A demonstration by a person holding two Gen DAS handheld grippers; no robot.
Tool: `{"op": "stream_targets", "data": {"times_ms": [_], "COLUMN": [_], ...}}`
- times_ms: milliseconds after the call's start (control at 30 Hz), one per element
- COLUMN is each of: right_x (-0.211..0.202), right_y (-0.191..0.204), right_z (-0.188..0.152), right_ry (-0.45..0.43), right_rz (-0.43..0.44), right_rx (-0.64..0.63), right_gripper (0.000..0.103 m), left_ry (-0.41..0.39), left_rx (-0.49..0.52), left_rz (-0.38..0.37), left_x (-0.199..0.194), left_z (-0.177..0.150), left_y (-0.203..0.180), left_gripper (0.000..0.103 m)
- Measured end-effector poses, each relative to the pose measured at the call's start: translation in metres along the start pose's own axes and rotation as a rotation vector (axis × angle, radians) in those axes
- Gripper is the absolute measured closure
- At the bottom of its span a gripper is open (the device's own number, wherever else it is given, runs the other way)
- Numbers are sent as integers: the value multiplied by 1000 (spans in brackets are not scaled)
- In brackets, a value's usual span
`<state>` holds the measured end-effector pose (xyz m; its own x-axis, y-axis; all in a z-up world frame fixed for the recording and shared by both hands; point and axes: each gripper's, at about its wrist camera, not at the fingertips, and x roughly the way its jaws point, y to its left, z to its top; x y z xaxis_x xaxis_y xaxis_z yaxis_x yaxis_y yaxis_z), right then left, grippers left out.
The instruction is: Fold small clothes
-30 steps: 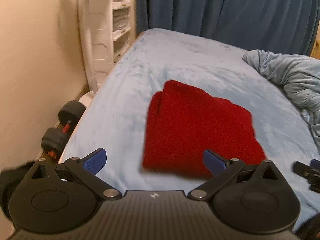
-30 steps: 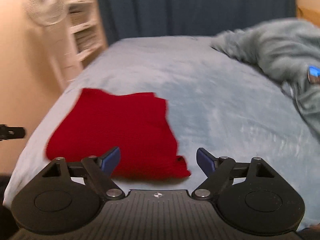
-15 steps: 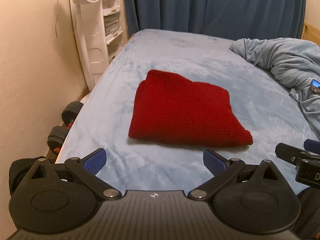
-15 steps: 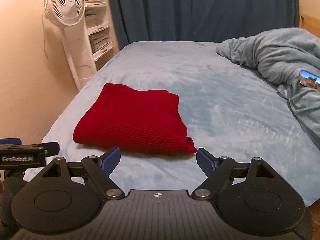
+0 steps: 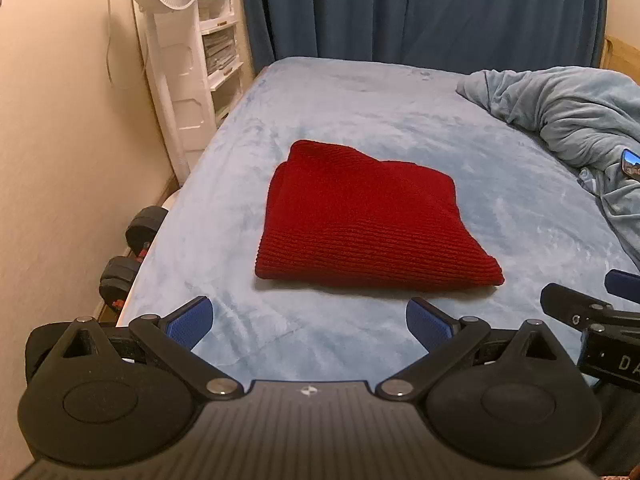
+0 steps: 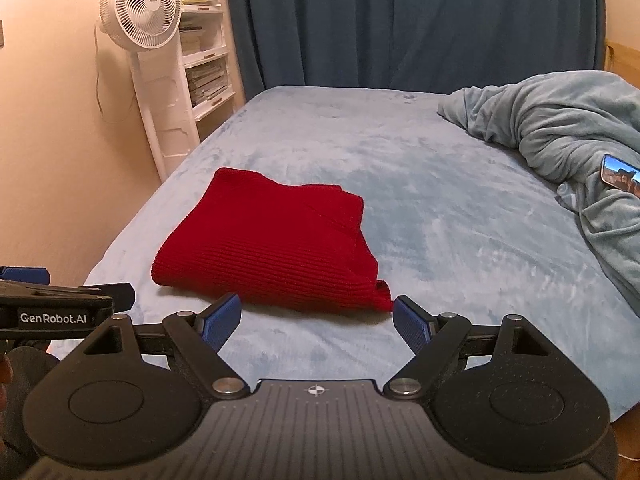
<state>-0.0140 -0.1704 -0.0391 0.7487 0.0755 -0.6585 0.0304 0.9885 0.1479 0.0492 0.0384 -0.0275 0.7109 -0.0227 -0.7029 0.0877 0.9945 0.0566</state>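
Hovering my left gripper (image 5: 308,322) and right gripper (image 6: 316,318), both spread and empty, just short of the folded red knit sweater (image 5: 368,220) at twelve o'clock; it lies on the blue bed (image 5: 360,112).

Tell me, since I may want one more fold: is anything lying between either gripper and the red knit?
Nothing visible. Only bare blue bed cover separates the open left gripper and open right gripper from the folded red knit. The crumpled blanket lies off to the side.

A white pedestal fan (image 6: 140,12) stands against the wall beside white shelves (image 6: 204,56). Dark blue curtains (image 5: 420,8) hang behind the bed (image 5: 360,92). A rumpled blanket (image 6: 560,120) cradles a phone (image 6: 622,173). Dumbbells (image 5: 132,248) sit on the floor.
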Motion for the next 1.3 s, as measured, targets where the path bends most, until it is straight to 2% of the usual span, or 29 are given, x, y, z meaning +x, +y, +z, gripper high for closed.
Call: {"op": "stream_targets", "data": {"times_ms": [1300], "right_x": [5], "right_y": [3], "right_z": [-5], "right_ry": [42], "right_rz": [36], "right_rx": [6], "right_gripper": [16], "left_ry": [-2], "left_rx": [21], "left_rz": [45], "left_x": [0], "left_z": [-4], "left_y": [-2], "left_gripper": [0]}}
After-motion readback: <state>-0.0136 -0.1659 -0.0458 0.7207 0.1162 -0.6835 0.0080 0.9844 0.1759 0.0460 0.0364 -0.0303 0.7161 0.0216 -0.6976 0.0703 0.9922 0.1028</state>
